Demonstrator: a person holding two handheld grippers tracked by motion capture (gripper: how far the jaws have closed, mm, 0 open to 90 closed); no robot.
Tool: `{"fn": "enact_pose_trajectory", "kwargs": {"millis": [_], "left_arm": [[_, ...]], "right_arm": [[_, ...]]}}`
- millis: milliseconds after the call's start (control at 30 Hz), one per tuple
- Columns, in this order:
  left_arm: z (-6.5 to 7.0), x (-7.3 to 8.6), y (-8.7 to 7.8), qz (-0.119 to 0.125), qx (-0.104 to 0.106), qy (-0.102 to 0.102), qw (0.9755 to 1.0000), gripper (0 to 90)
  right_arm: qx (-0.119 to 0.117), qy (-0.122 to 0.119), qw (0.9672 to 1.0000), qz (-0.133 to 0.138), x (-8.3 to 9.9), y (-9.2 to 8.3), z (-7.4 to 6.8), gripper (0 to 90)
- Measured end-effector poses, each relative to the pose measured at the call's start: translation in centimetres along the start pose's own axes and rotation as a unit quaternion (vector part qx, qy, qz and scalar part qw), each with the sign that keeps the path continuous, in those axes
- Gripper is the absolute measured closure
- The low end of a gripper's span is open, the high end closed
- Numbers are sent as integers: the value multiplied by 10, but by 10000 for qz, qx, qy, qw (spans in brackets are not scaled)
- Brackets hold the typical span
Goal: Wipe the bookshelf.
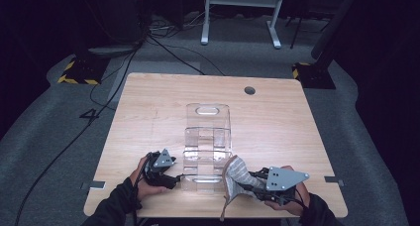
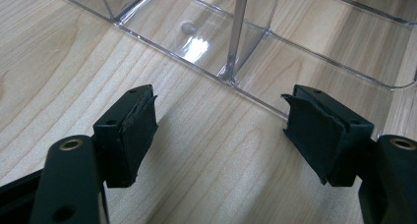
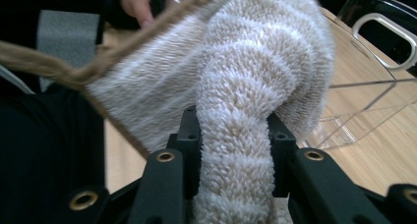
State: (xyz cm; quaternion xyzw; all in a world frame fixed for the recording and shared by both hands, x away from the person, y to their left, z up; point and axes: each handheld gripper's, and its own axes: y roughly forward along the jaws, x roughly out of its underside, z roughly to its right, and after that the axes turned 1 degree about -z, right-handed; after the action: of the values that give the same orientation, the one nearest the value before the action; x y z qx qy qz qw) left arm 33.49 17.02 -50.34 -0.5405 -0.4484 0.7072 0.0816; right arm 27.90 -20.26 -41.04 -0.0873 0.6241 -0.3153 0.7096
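Pinched between the right gripper's (image 3: 235, 135) fingers (image 3: 189, 145), a beige terry towel (image 3: 255, 76) bulged beyond the tips, its lower end cut off at the frame and its brown hem (image 3: 74, 71) blurred. Just past it stood a clear plastic organizer (image 1: 208, 141). Beside the organizer's near corner, the left gripper (image 2: 221, 130) sat with fingers (image 2: 133, 130) wide apart, holding nothing, over bare wooden table (image 2: 59, 62).

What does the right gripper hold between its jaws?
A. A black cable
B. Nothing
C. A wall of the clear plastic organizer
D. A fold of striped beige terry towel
D: in the right gripper view the right gripper has both jaws pressed onto a bunched fold of the striped beige terry towel.
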Motion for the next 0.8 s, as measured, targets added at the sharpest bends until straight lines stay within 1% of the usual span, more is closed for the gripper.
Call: {"fn": "enact_pose_trajectory", "kwargs": {"millis": [67, 100, 167, 200, 233, 267, 300, 333, 367, 400, 433, 500, 567, 633, 667, 700, 767, 800], "left_arm": [[0, 0, 0, -1, 6, -16, 10000, 272], [0, 0, 0, -2, 6, -13, 10000, 272], [0, 0, 0, 0, 7, -10, 10000, 271], [0, 0, 0, -2, 8, -8, 10000, 271], [0, 0, 0, -2, 8, -8, 10000, 271], [0, 0, 0, -1, 8, -10, 10000, 271], [0, 0, 0, -1, 8, -8, 10000, 271], [0, 0, 0, -1, 8, -8, 10000, 271], [0, 0, 0, -1, 8, -9, 10000, 271], [0, 0, 0, -1, 9, -8, 10000, 271], [0, 0, 0, -1, 9, -6, 10000, 271], [0, 0, 0, -2, 12, -11, 10000, 271], [0, 0, 0, -1, 13, -5, 10000, 271], [0, 0, 0, 0, 15, -3, 10000, 271], [0, 0, 0, 3, 20, 1, 10000, 271], [0, 0, 0, 2, 19, 1, 10000, 271], [0, 0, 0, 9, 23, 6, 10000, 271], [0, 0, 0, 9, 23, 6, 10000, 271]], "right_arm": [[69, 30, 10000, -56, -1, 6, 9, 685], [110, 1, 9999, -81, -2, 10, 14, 685], [77, 27, 10000, -41, -4, 17, 28, 686], [125, 50, 9999, -38, -5, 20, 36, 686], [125, 50, 9999, -38, -5, 20, 36, 686], [177, 139, 9997, -41, -5, 25, 46, 686], [320, 205, 9992, -94, -7, 34, 64, 687], [320, 205, 9992, -94, -7, 34, 64, 687], [408, 248, 9988, -123, -7, 36, 69, 687], [598, 372, 9973, -220, -7, 44, 85, 687], [683, 426, 9964, -253, -7, 47, 90, 687], [876, 458, 9943, -404, -7, 55, 101, 687], [929, 585, 9931, -410, -8, 61, 110, 687], [1091, 456, 9916, -521, -10, 66, 115, 687], [1165, 475, 9906, -536, -11, 68, 119, 687], [1192, 595, 9897, -533, -12, 71, 124, 687], [1351, 543, 9873, -628, -14, 75, 129, 686], [1351, 543, 9873, -628, -14, 75, 129, 686]]}}
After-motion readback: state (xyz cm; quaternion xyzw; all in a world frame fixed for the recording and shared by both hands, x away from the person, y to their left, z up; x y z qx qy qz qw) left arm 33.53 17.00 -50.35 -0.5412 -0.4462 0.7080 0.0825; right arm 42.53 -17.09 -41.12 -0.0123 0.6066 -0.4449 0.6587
